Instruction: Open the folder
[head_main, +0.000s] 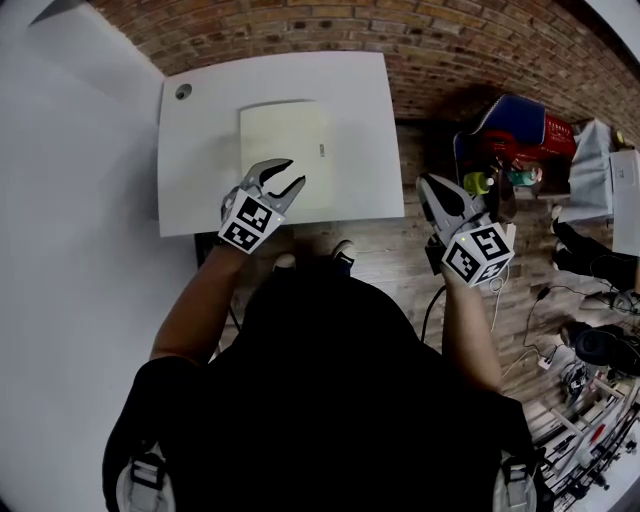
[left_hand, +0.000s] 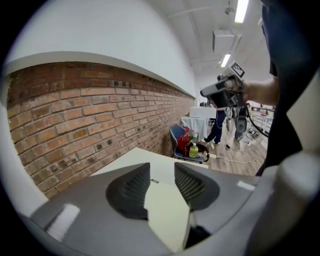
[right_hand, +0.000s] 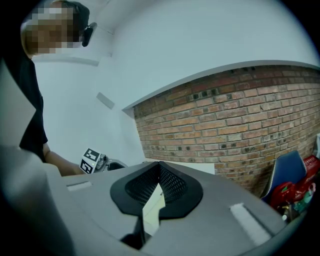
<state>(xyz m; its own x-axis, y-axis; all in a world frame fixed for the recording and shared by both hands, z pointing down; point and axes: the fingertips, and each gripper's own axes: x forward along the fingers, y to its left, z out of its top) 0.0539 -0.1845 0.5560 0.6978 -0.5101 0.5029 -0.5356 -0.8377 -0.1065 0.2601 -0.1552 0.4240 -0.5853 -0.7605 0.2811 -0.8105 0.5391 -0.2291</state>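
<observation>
A cream folder (head_main: 285, 145) lies shut and flat on the white table (head_main: 200, 160). My left gripper (head_main: 290, 173) hangs over the folder's near left part with its jaws apart and nothing between them. In the left gripper view the folder (left_hand: 167, 215) shows through the gap of the left gripper (left_hand: 162, 167). My right gripper (head_main: 428, 183) is off the table's right edge, over the wooden floor, with its jaws together and empty. In the right gripper view the right gripper (right_hand: 160, 165) points towards the table (right_hand: 200, 166).
A brick wall (head_main: 330, 25) runs behind the table. A cable hole (head_main: 183, 92) sits in the table's far left corner. Right of the table a blue chair (head_main: 500, 120) holds a red bag (head_main: 525, 140) and a green bottle (head_main: 478, 183). Cables lie on the floor (head_main: 545, 350).
</observation>
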